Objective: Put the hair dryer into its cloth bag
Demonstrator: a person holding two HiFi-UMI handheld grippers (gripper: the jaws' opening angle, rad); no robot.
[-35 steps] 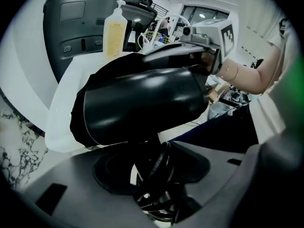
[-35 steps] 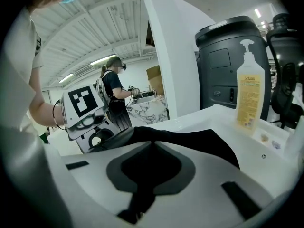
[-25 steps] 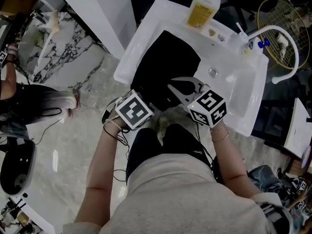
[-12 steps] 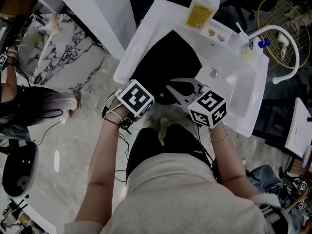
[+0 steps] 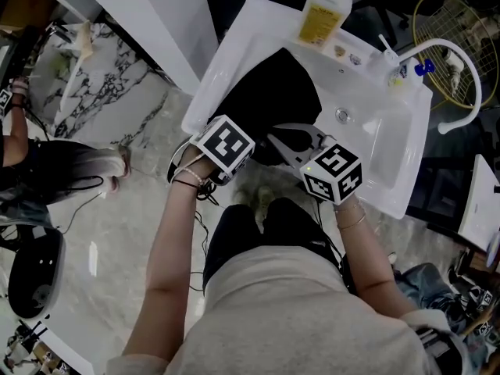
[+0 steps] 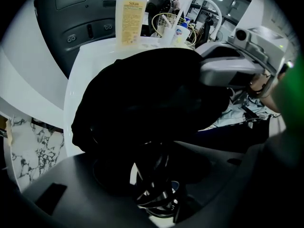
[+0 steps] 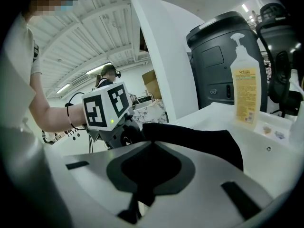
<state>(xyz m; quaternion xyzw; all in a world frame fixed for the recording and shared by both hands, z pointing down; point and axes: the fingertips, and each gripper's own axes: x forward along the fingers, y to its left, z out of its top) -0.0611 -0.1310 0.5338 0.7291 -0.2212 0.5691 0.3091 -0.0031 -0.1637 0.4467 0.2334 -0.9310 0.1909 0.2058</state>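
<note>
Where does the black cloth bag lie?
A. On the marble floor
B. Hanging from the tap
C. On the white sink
C: the bag lies spread over the left part of the sink, in front of the soap bottle.

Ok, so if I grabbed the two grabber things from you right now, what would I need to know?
Left gripper: points steeply down at the bag's near edge. Its jaws are apart with the looped black cord between them, and I can't tell if it is gripped.
Right gripper: shut on the edge of the cloth bag.
Things: the bag lies in the white sink. It bulges, but the dryer itself isn't visible.
Done: the dryer is probably inside.
Left: tuck the cord in, then let go.
</note>
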